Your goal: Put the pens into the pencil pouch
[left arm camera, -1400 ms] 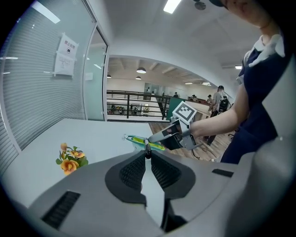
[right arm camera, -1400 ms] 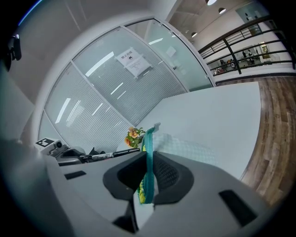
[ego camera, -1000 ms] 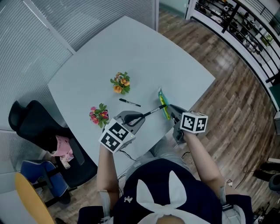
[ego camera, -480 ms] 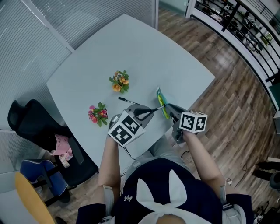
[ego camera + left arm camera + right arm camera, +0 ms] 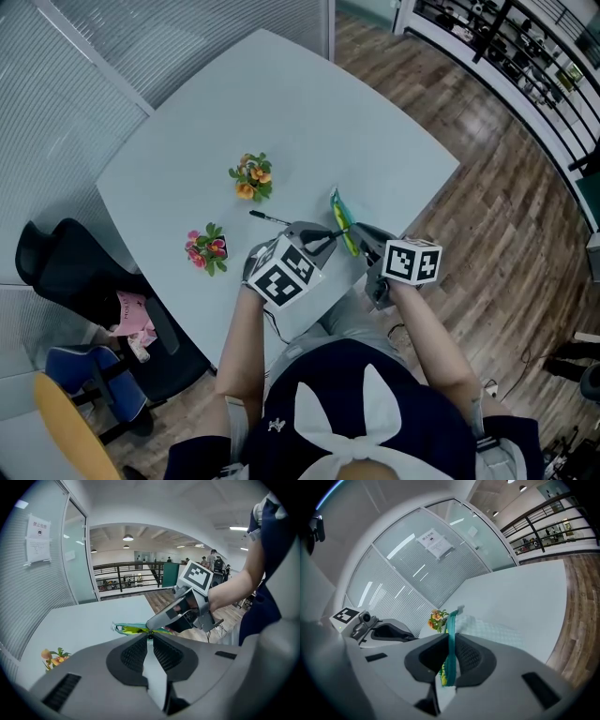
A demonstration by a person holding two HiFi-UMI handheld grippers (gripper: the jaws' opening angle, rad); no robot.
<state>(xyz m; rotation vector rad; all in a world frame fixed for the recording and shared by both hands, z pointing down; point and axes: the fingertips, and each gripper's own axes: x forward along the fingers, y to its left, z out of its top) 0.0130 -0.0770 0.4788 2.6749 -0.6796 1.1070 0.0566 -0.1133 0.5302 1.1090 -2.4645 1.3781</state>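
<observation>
**Table** (image 5: 281, 103). Broad, pale grey, smooth and matt, rounded at the corners. Serves as bed for all below.

**Right gripper** (image 5: 451, 641). Grey moulded plastic with ribbed pads. Clamped narrow on the rim of the pencil pouch (image 5: 339, 208), apparently to stand it on edge and steady its mouth.

**Left gripper** (image 5: 319, 244). Same make. Nipped nearly together on the held pen (image 5: 334, 236) and angled down toward the pouch, probably for feeding it in.

**Pencil pouch.** Soft fabric with teal binding, a yellow-green lining and a pale mesh-like side. Raised at the table's near edge, between both grippers.

**Orange sprig** (image 5: 248, 177) and **pink sprig** (image 5: 206, 247). Small, leafy, likely artificial. Mere ornament, apart from the pouch.

**Held pen.** Slim, dark, rigid. Tip at the pouch, and by the look of it not yet inside.

**Loose pen** (image 5: 267, 217). Same sort. Flat on the table just beyond the left gripper, awaiting its turn.
</observation>
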